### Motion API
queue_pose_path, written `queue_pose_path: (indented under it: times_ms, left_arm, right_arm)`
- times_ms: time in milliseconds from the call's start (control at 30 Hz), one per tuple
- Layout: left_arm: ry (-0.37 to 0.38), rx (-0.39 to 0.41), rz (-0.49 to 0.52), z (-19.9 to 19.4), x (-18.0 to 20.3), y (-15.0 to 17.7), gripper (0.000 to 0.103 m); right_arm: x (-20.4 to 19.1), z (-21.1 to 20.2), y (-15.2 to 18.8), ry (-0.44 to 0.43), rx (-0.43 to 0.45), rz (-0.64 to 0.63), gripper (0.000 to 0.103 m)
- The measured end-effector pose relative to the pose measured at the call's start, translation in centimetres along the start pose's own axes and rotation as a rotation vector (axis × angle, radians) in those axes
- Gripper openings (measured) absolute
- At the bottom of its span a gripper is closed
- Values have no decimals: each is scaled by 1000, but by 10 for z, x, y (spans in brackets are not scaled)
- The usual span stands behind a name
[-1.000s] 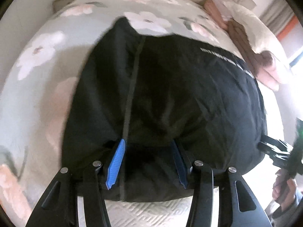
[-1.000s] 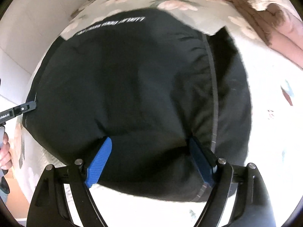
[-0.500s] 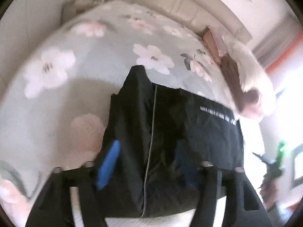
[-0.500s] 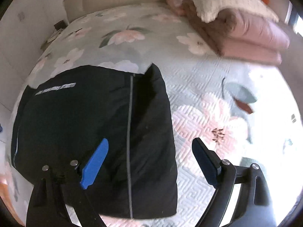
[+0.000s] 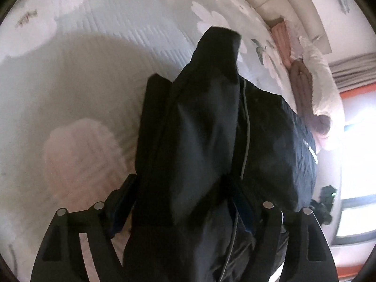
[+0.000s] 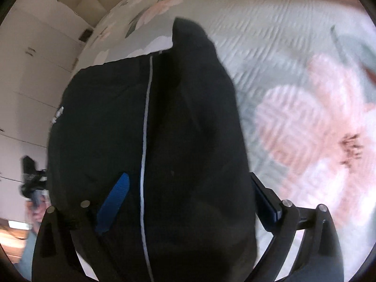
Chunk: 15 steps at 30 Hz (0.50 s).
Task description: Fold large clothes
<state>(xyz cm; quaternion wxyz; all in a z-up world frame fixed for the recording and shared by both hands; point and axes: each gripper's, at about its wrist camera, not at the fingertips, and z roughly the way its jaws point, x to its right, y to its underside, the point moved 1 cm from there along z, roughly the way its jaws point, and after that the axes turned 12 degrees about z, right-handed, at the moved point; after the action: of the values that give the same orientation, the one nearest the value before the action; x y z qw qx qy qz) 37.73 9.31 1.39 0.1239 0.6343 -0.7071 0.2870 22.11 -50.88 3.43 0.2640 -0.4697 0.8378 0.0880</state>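
A large black garment (image 5: 211, 127) with a thin grey seam line and small white lettering lies on the floral bedspread (image 5: 77, 75). In the left wrist view its near end bunches up between the wide-apart fingers of my left gripper (image 5: 181, 202) and drapes over them. In the right wrist view the same garment (image 6: 150, 127) fills the space between the blue-padded fingers of my right gripper (image 6: 188, 202), which stand wide apart. Neither gripper pinches the cloth.
Folded pink and brown blankets and a white pillow (image 5: 303, 75) lie at the far right of the bed, near a window. White wardrobe doors (image 6: 30, 75) stand left of the bed. The other gripper shows at the frame edge (image 6: 30, 178).
Both grippers dropped back in close over the garment's near end after pulling away half a second ago. The cloth now bunches between and over the open fingers.
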Motion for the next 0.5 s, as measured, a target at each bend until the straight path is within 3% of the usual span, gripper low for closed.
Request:
queue_pose_path:
  times_ms: [133,167,233,300,367,433,500]
  left_arm:
    - [43,-1,-19,11,-3,-2,79]
    - [41,2,-8,10,-1,-2,75]
    - [47,14,19,6,4,1,58]
    - [55,19,38,3,4,1,55]
    - [65,12,36,5,1,0,56]
    - [76,4,-2,12,-5,-2,71]
    - [94,4,-40,17,-9,-6,72]
  right_arm:
    - [-6,19,-4,-70,-51,-23,102]
    - [-10,22,-5,-76,-53,-39,99]
    - [-16,21,-3,-87,-46,-67,90]
    - [-16,19,-2,-110,-37,-75,84]
    - [-13,20,-2,-136,-47,-74,83]
    - [-13,30,-8,-159,-74,-56,92]
    - [-13,41,-12,-205,-107,-26,103]
